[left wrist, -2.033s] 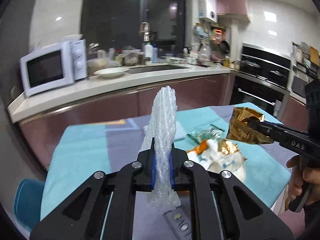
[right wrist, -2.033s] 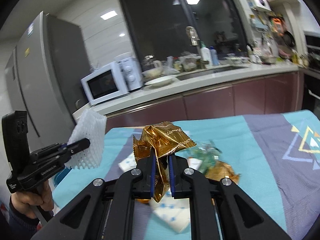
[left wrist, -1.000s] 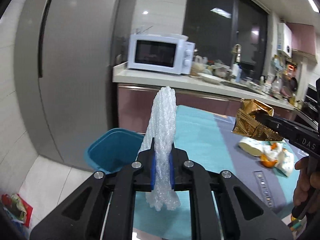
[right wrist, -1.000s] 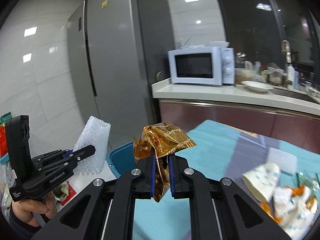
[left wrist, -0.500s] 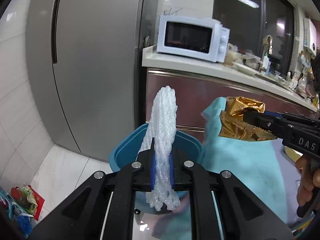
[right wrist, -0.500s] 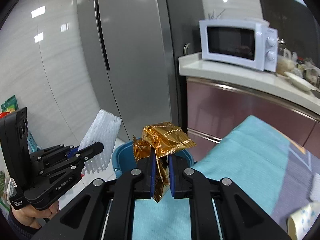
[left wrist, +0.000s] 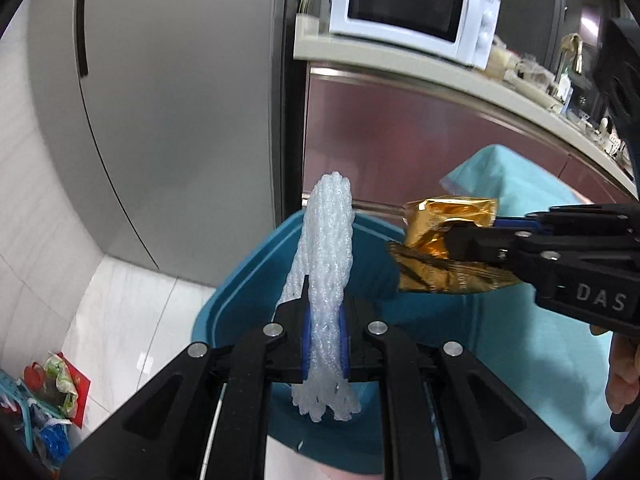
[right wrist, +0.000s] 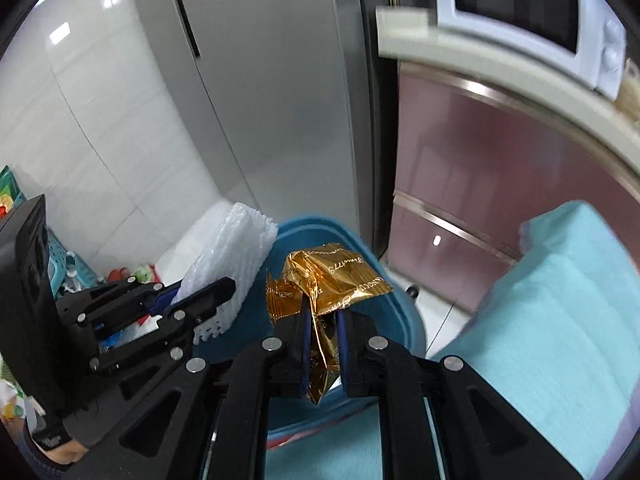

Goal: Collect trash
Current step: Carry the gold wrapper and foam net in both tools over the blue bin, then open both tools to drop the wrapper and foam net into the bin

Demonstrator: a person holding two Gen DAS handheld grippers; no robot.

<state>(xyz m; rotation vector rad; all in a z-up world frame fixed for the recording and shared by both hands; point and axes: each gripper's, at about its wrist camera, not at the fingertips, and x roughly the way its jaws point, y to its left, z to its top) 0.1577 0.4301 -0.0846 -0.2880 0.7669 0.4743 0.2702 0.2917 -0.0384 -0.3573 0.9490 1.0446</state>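
My left gripper (left wrist: 323,320) is shut on a white foam net sleeve (left wrist: 326,264), which stands up between the blue pads. It hangs over the open blue bin (left wrist: 248,280) on the floor. My right gripper (right wrist: 322,326) is shut on a crumpled gold foil wrapper (right wrist: 328,276), also above the blue bin (right wrist: 384,312). In the left wrist view the right gripper (left wrist: 448,240) reaches in from the right with the gold wrapper (left wrist: 436,256) over the bin's far side. In the right wrist view the left gripper (right wrist: 216,292) holds the foam sleeve (right wrist: 236,248) at the left.
A grey fridge (left wrist: 180,100) stands behind the bin, with a maroon cabinet (left wrist: 400,136) and a white microwave (left wrist: 408,12) on the counter beside it. The table's teal cloth (right wrist: 560,312) hangs at the right. Small clutter (left wrist: 52,388) lies on the white floor at the left.
Both grippers swung left away from the table and sank toward the blue bin, tilting downward. The bin now fills the view below them. Each still grips its piece of trash.
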